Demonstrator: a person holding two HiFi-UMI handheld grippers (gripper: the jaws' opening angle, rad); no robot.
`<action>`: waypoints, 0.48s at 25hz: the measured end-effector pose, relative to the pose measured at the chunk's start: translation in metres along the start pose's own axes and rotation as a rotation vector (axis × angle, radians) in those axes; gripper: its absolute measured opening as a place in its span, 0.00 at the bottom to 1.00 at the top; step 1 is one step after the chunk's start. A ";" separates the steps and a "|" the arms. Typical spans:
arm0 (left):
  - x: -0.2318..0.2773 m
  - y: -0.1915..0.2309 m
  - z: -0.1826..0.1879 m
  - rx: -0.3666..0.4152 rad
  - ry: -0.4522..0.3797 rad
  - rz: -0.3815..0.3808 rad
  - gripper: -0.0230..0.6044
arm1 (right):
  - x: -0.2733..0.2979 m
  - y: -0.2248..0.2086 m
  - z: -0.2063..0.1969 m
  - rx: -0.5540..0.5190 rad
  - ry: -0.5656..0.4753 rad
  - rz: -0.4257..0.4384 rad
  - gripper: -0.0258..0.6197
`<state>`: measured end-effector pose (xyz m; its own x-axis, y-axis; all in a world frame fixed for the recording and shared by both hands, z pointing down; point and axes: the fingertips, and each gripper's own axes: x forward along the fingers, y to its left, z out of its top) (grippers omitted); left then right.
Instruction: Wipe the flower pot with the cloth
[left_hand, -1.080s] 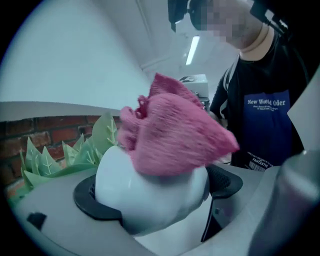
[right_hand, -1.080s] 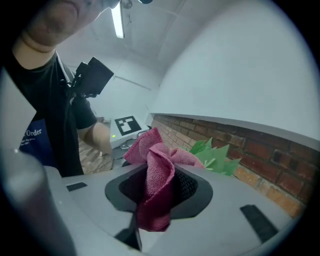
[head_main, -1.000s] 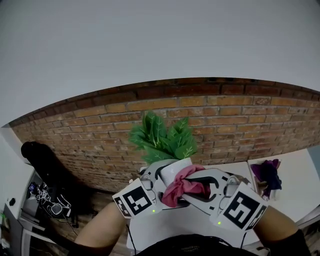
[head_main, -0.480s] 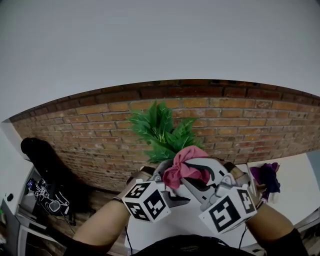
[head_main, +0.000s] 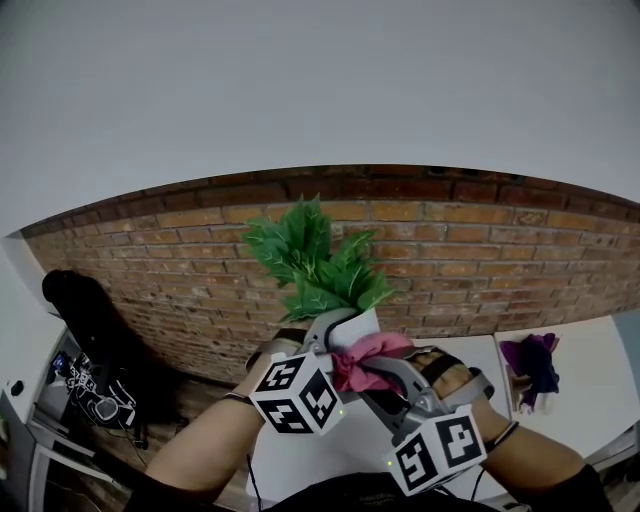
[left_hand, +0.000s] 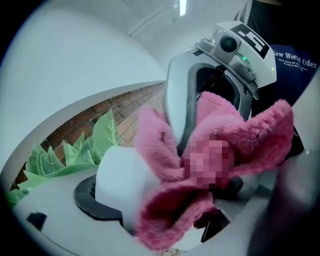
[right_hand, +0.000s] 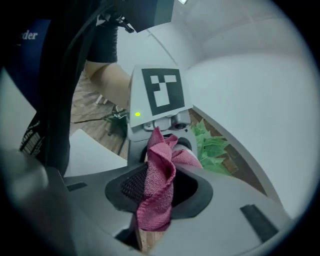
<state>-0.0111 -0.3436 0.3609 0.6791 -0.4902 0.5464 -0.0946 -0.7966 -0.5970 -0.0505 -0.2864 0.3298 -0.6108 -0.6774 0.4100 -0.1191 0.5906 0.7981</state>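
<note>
Both clenched: left gripper (head_main: 338, 328) on small white flower pot (head_main: 360, 325) with green leaves (head_main: 315, 262), right gripper (head_main: 388, 368) on pink fluffy cloth (head_main: 360, 362) against pot's side. Recommend firm strokes round pot (held steady).

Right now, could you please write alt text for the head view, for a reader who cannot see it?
The left gripper holds a white flower pot with a green plant up in the air, while the right gripper holds a pink cloth against the pot's side. A brick wall stands behind them.
</note>
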 end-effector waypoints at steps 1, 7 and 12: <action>-0.002 0.003 0.000 0.009 -0.001 0.008 0.89 | -0.001 0.006 -0.001 0.017 -0.001 0.041 0.20; -0.014 0.013 0.011 0.090 -0.067 0.019 0.89 | -0.020 -0.008 0.009 0.163 -0.130 0.112 0.20; -0.035 0.018 0.030 0.195 -0.217 0.010 0.89 | -0.044 -0.093 0.016 0.328 -0.331 -0.143 0.20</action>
<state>-0.0153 -0.3302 0.3134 0.8206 -0.3940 0.4140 0.0250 -0.6989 -0.7148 -0.0245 -0.3047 0.2302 -0.7801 -0.6173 0.1014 -0.4279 0.6448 0.6333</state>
